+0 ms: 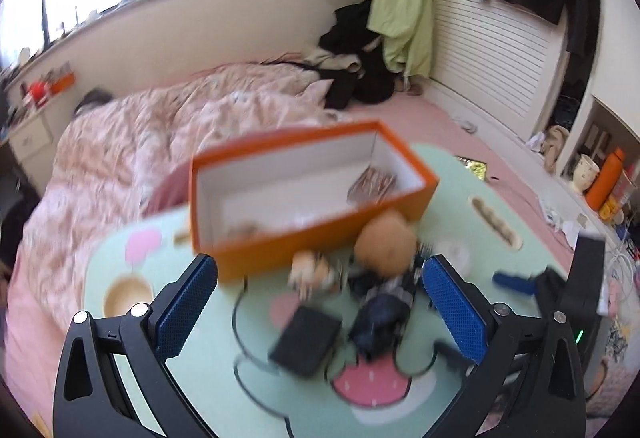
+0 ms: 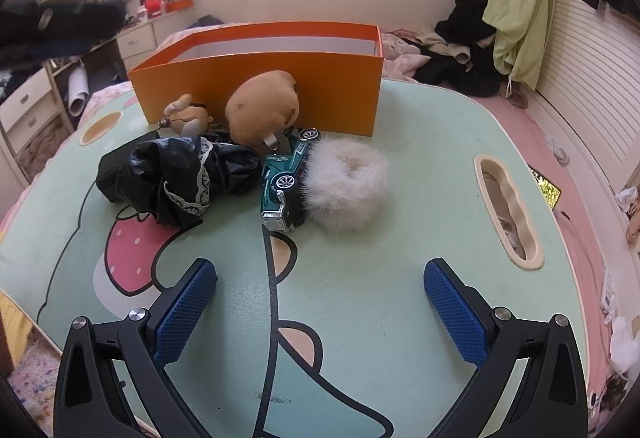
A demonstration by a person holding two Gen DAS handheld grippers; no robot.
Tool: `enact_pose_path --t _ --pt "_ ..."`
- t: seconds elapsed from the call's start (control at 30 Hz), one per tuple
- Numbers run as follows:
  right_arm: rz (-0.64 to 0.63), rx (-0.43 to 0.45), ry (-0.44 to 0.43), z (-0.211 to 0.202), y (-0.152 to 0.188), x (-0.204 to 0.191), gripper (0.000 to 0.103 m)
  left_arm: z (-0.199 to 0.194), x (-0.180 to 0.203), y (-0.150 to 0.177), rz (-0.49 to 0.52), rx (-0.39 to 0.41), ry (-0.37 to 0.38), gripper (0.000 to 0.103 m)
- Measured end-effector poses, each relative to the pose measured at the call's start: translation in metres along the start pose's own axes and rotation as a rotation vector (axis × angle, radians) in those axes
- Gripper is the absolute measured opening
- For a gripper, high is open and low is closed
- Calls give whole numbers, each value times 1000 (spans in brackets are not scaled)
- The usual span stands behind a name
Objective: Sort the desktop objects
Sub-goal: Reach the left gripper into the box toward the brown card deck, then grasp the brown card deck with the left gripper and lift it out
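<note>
Orange box (image 2: 256, 78) open-topped at the table's (image 2: 420, 198) far side, ready for filling. Just before it: tan plush (image 2: 262, 106), teal toy car (image 2: 286, 178), white fur scrunchie (image 2: 346, 182), black lace cloth (image 2: 180, 170). Left gripper (image 1: 320, 302) and right gripper (image 2: 320, 306) both spread wide, holding nothing.

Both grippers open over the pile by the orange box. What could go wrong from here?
1. The teal toy car lies on its side, touching the white fur piece and the black lace-trimmed bundle; picking one could drag a neighbour.
2. The tan plush leans against the orange box; lifting it may nudge the box.
3. The left wrist view is motion-blurred, so the left gripper may misjudge its target. The right gripper hangs short of the pile.
</note>
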State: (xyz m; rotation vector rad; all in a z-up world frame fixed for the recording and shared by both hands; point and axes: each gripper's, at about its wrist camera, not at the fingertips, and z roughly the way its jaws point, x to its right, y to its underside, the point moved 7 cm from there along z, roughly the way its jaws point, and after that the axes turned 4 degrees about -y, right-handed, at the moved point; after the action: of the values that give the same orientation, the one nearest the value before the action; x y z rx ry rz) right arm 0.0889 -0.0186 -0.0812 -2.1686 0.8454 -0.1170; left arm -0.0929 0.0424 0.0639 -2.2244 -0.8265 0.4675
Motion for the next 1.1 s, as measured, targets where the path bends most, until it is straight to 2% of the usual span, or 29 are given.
enact_pose_path --t 0.13,0.2,0.37,0.43,0.5,0.63,0.77,0.8,0.87,0.9,1.1 --pt "3 1 2 0 0 0 103 40 13 -47 66 -108 73 102" --pt "3 1 3 0 0 0 103 67 21 -58 81 -182 104 96" --pt "6 3 4 0 0 -1 103 131 38 -56 98 -356 133 91" --pt "7 4 3 1 0 -2 103 149 45 -51 99 -412 163 78" --pt "8 4 5 1 0 -3 103 160 49 -46 90 -452 182 71" --pt "10 5 6 1 0 -3 103 172 60 -40 121 -486 195 71" --pt "13 6 8 1 1 -2 103 185 60 -35 138 -505 162 71" --pt "14 6 9 1 0 -3 103 187 60 -35 118 -515 189 68" --pt "15 7 11 1 1 -2 103 184 60 -36 104 -502 226 57" --pt "17 7 12 1 1 -2 103 180 62 -38 105 -488 246 44" --pt "19 8 14 1 1 -2 103 171 48 -40 96 -456 205 44"
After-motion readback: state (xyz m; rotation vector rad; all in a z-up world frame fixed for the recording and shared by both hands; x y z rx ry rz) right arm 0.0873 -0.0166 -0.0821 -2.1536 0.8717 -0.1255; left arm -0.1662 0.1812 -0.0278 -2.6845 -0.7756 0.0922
